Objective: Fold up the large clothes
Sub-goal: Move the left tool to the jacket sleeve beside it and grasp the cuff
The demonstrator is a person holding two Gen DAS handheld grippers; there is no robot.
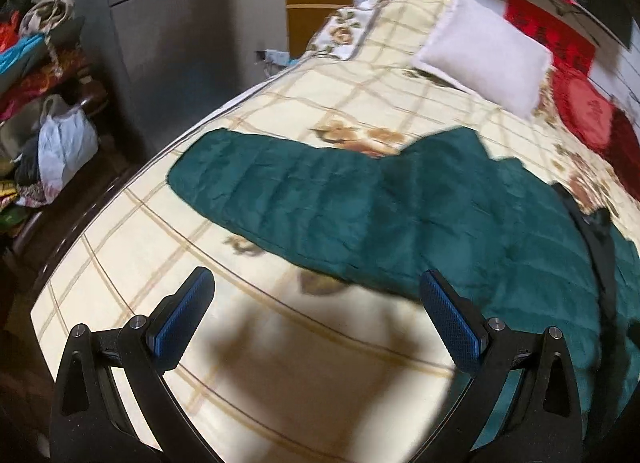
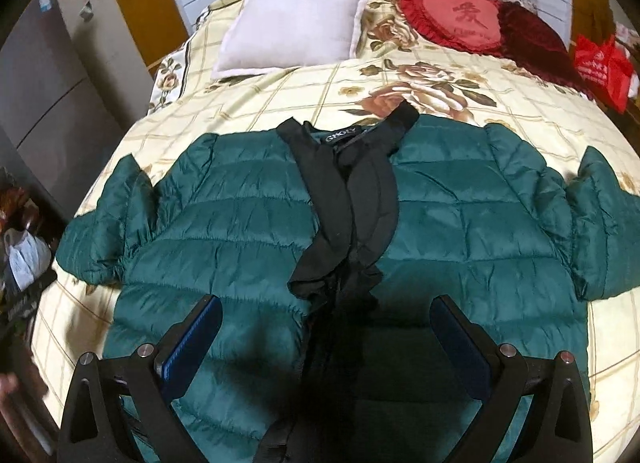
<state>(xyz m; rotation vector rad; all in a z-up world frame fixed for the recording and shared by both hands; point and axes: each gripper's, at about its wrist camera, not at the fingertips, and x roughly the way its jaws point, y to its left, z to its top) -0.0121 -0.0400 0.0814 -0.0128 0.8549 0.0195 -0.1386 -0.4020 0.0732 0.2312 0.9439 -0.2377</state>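
A dark green quilted puffer jacket (image 2: 240,231) with a black collar and front placket (image 2: 348,191) lies face up, spread flat on the bed, both sleeves out to the sides. My right gripper (image 2: 326,311) hovers open over the jacket's lower middle, nothing between its blue pads. In the left wrist view the jacket's left sleeve (image 1: 280,191) stretches across the bedspread. My left gripper (image 1: 316,283) is open above bare bedspread, just short of the sleeve's lower edge.
The bed carries a cream floral checked spread (image 2: 280,103). A white pillow (image 2: 296,23), a red heart cushion (image 2: 460,19) and a dark red cushion (image 2: 532,43) lie at the head. A cluttered shelf with a white bag (image 1: 64,143) stands left of the bed.
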